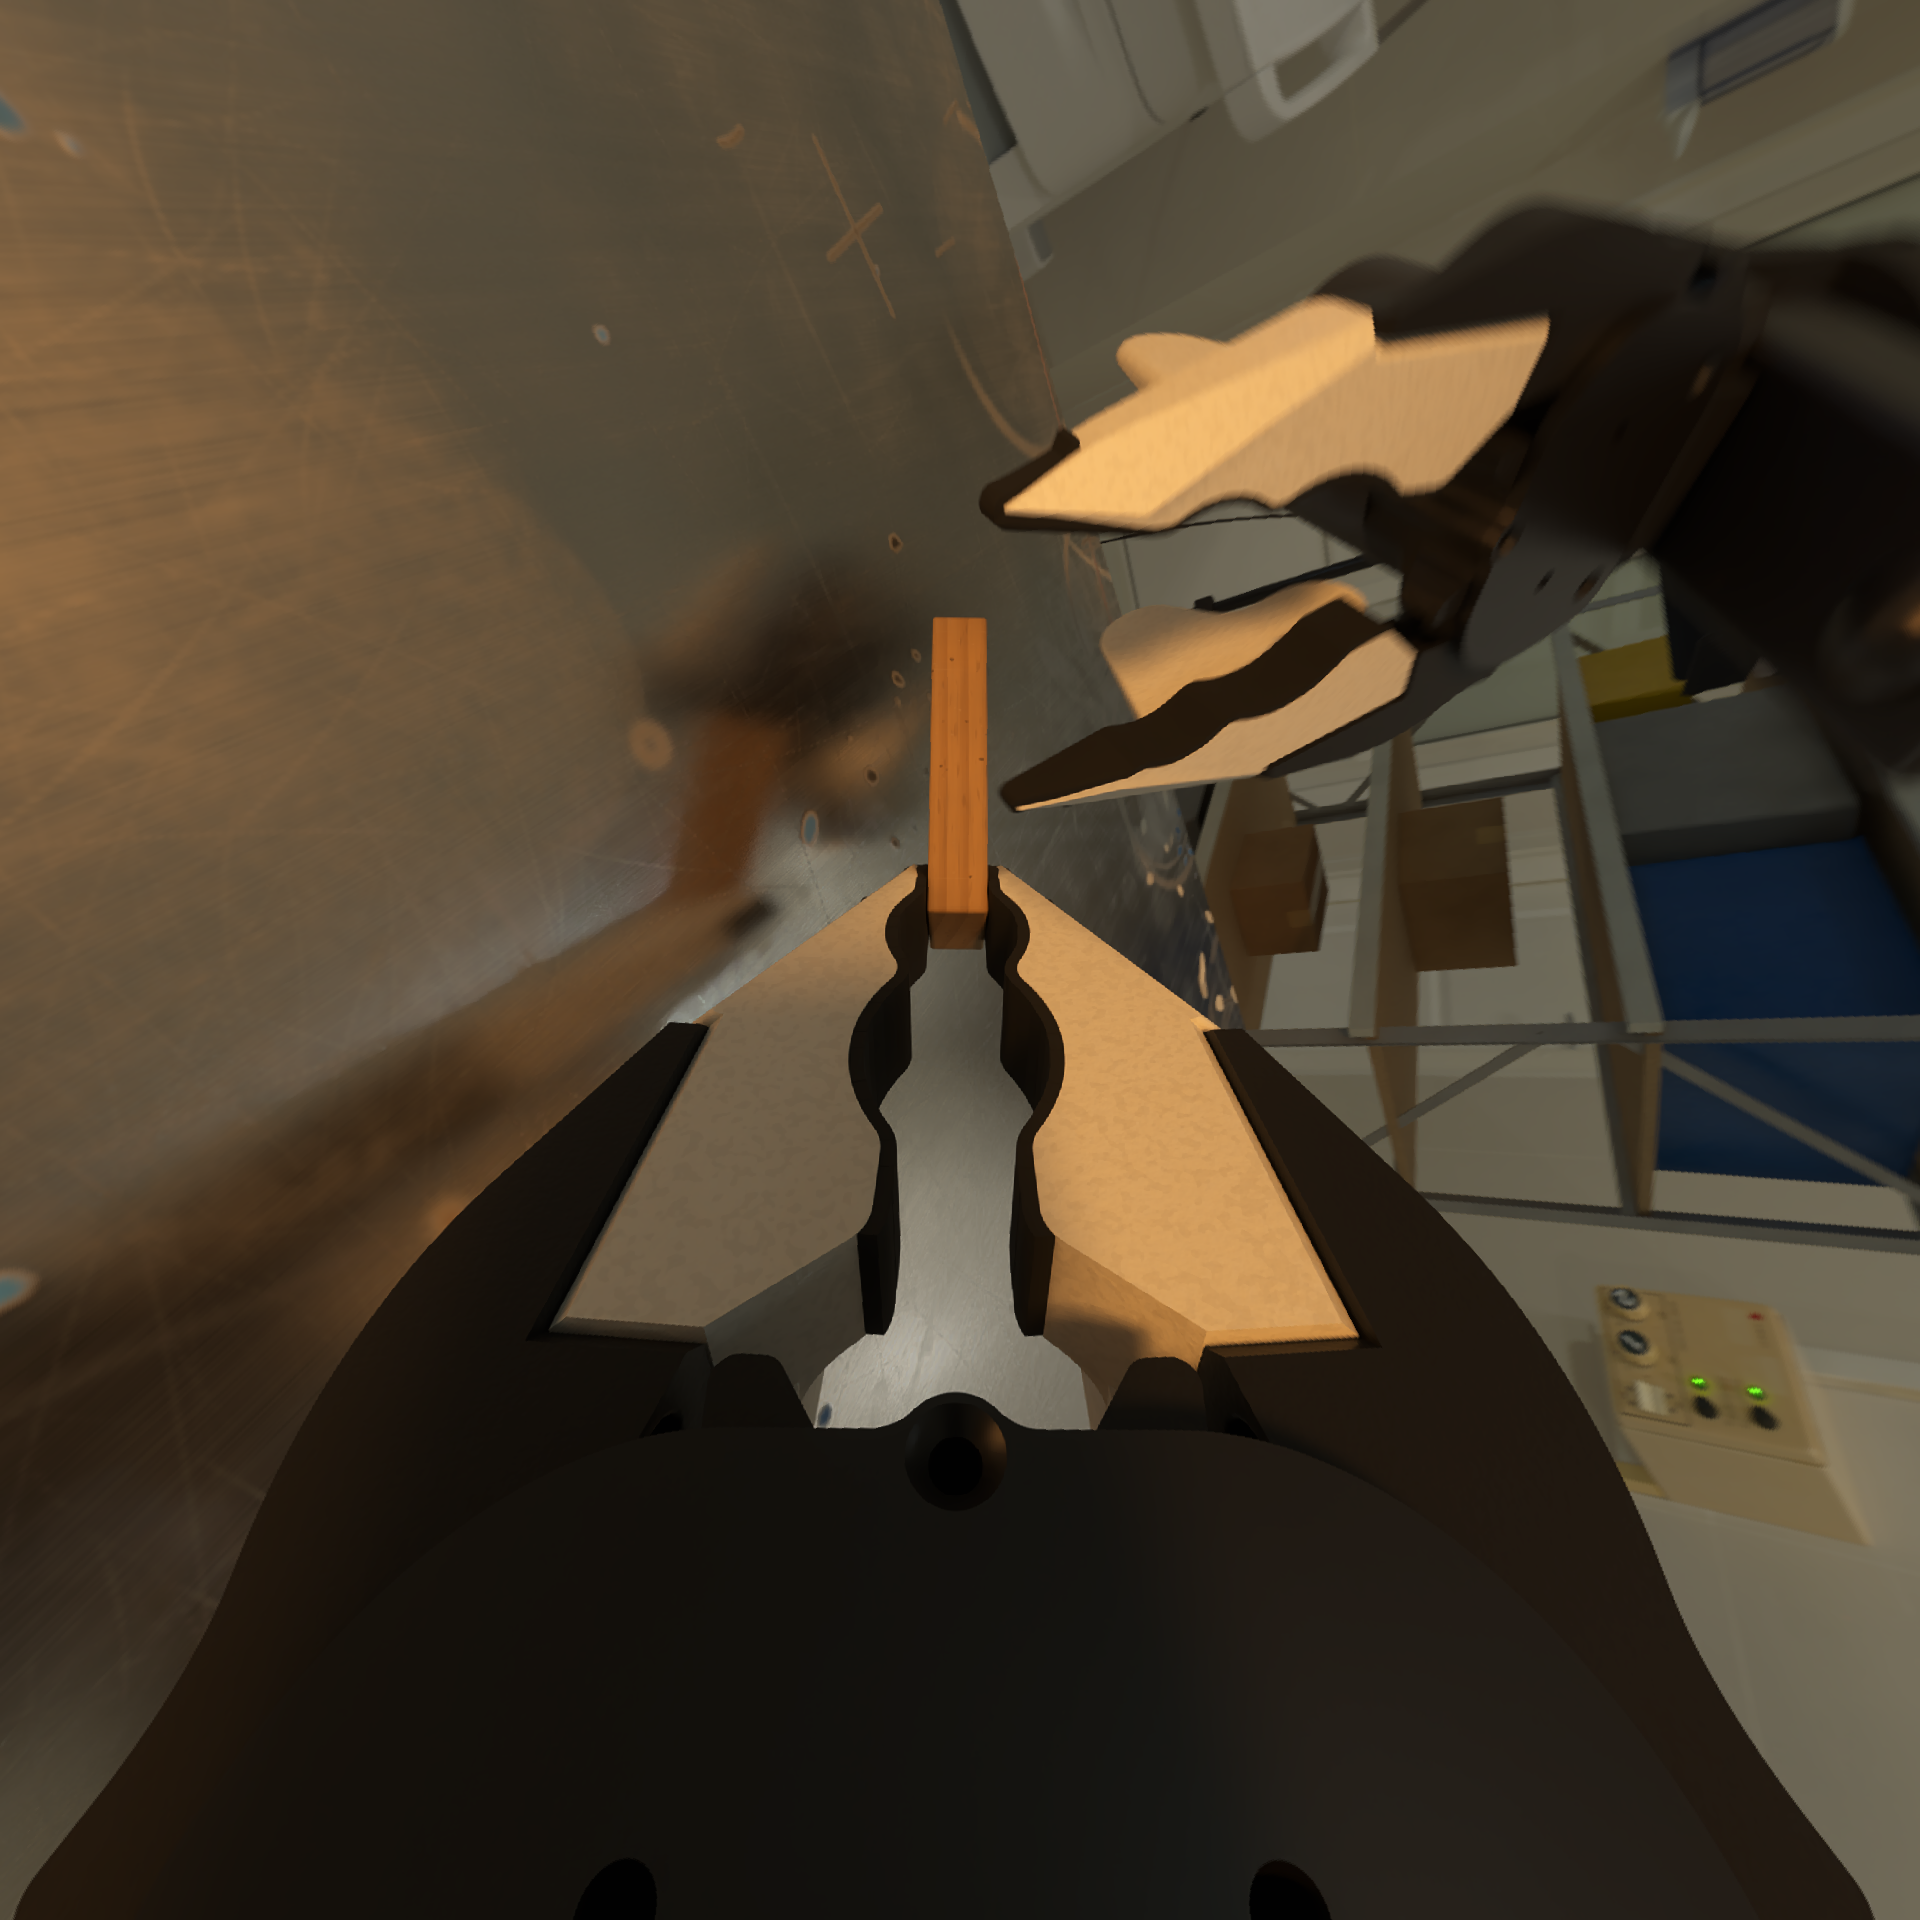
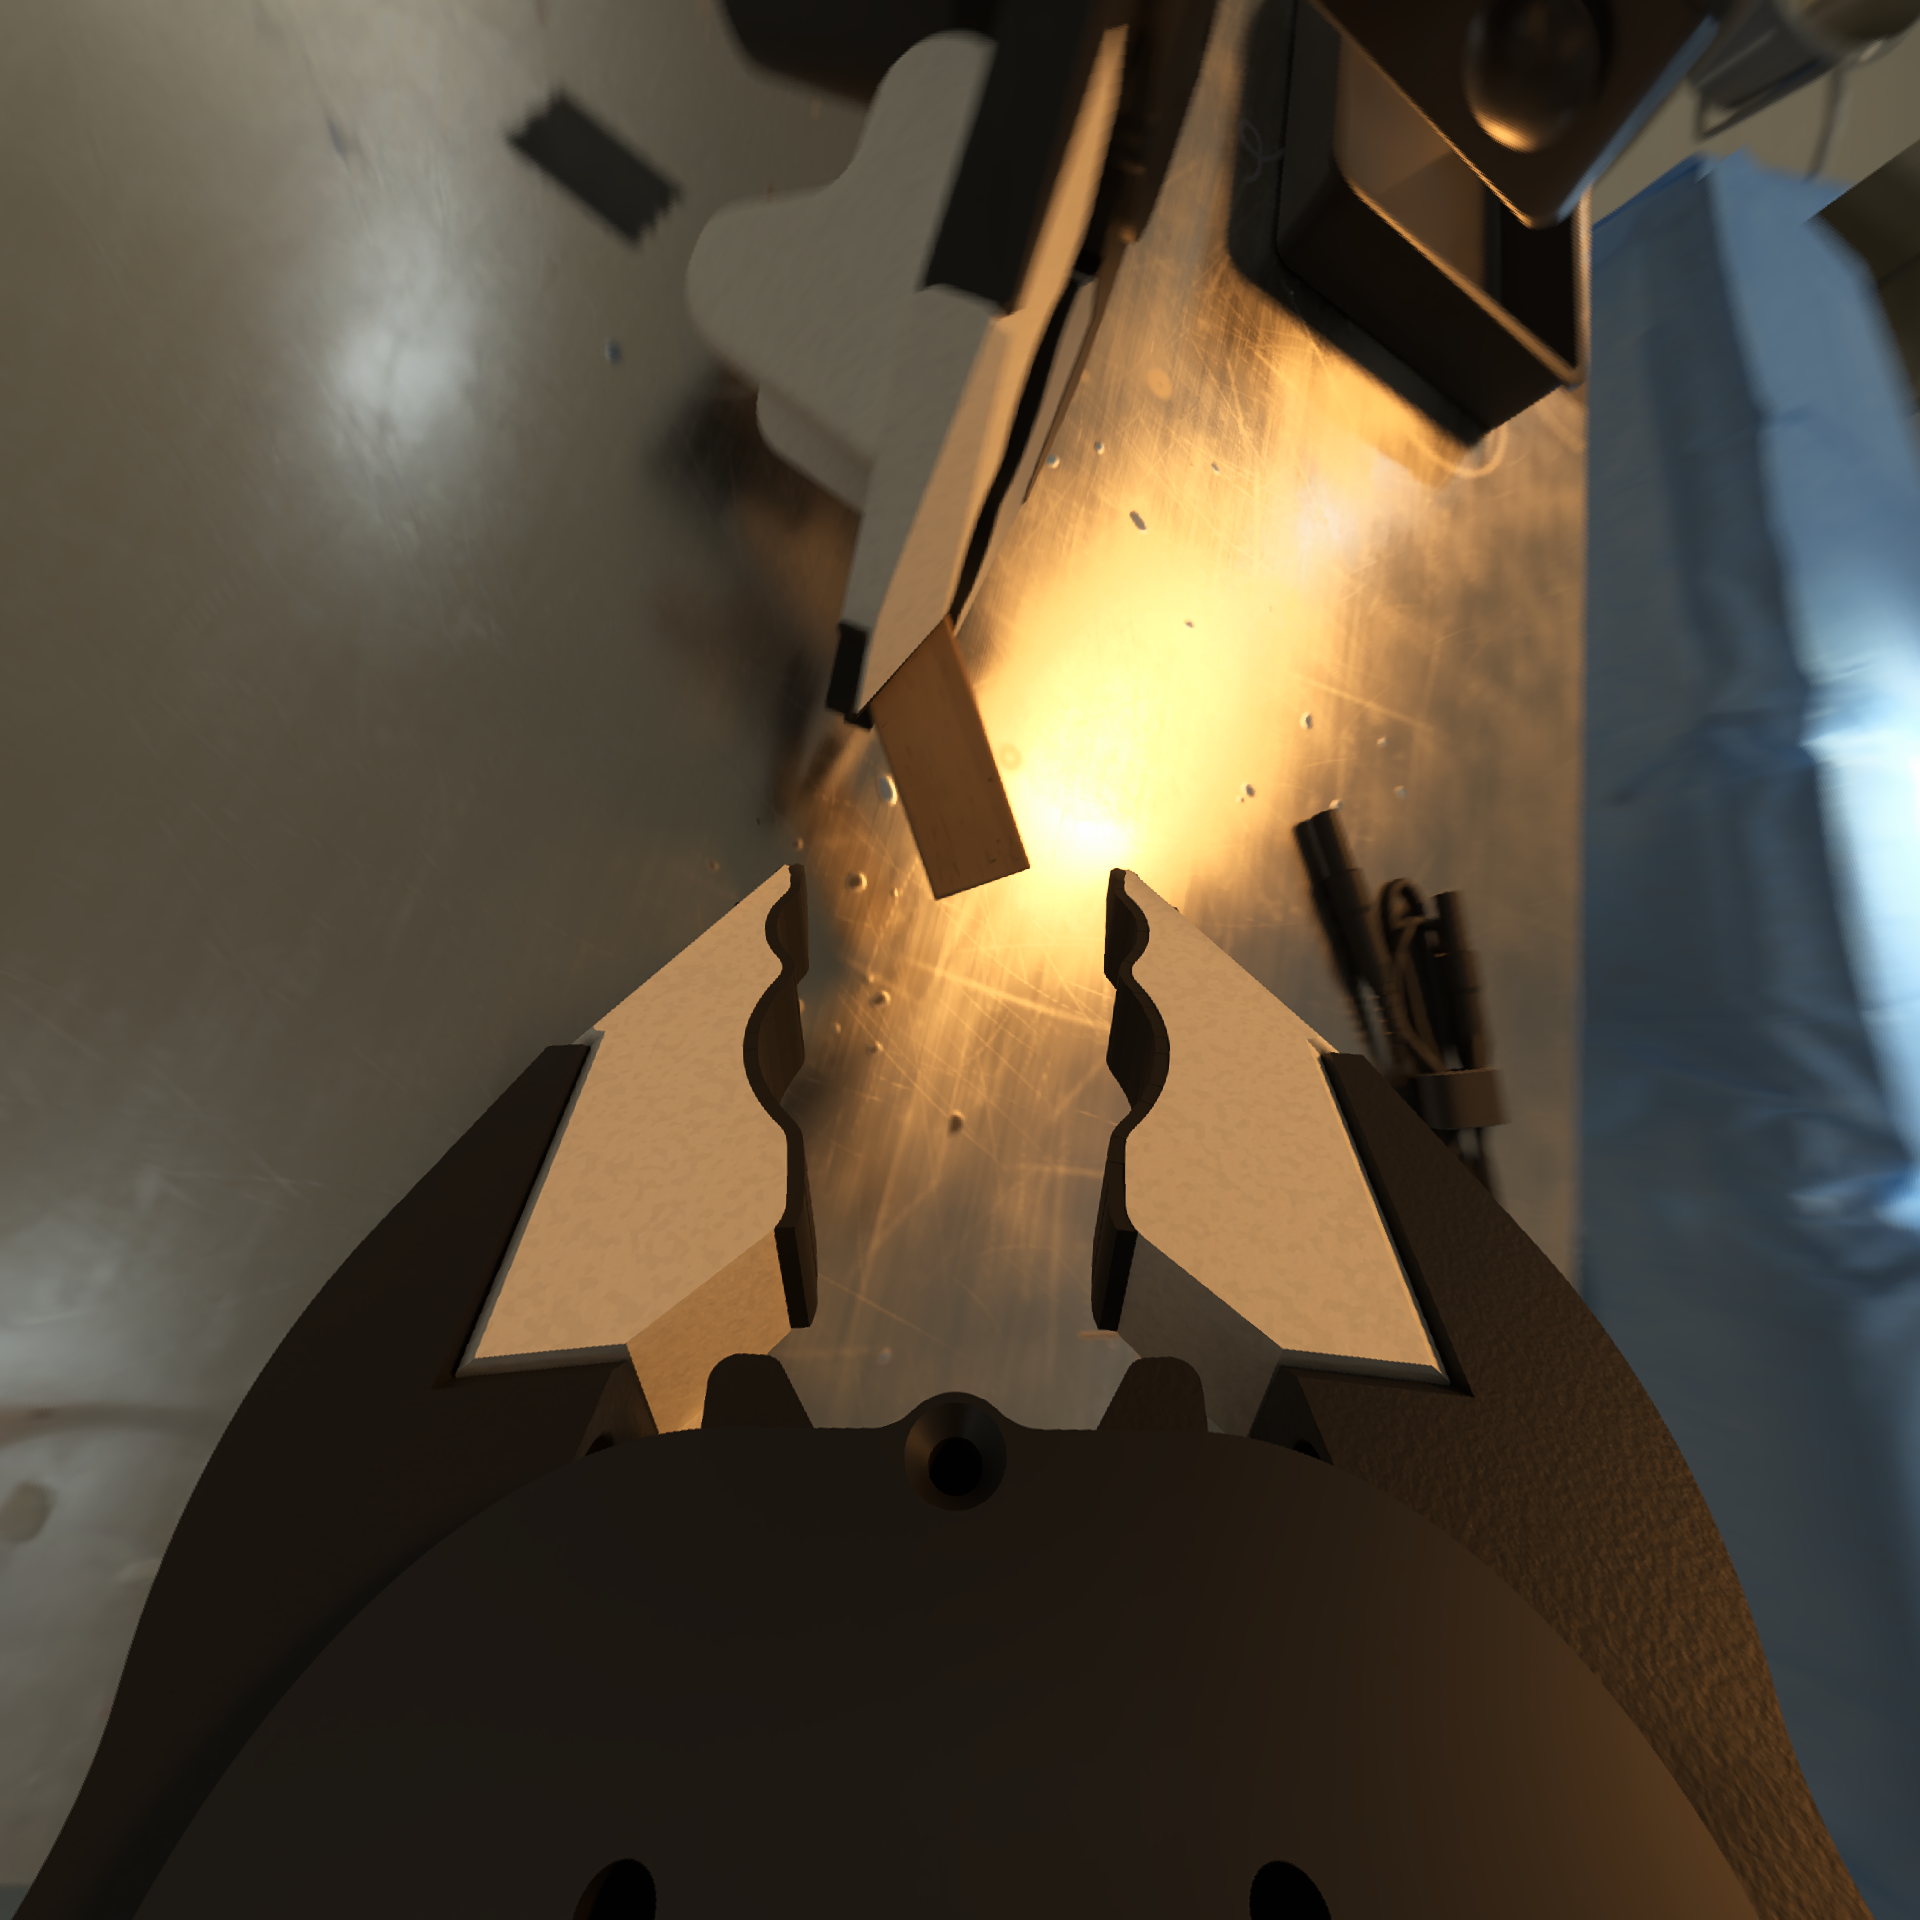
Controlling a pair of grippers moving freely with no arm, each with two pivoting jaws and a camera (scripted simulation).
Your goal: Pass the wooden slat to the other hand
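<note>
A narrow orange-brown wooden slat sticks straight out from my left gripper, which is shut on the slat's near end above a scratched metal table. My right gripper shows at the upper right of the left wrist view, open, its fingertips just to the right of the slat and apart from it. In the right wrist view my right gripper is open and empty. The slat hangs just beyond its fingertips, held by the left gripper that comes in from the top.
A black box with a round part and dark cables lie on the table to the right. A blue surface borders the table. Past the table edge stand a metal rack, a control panel and a white machine.
</note>
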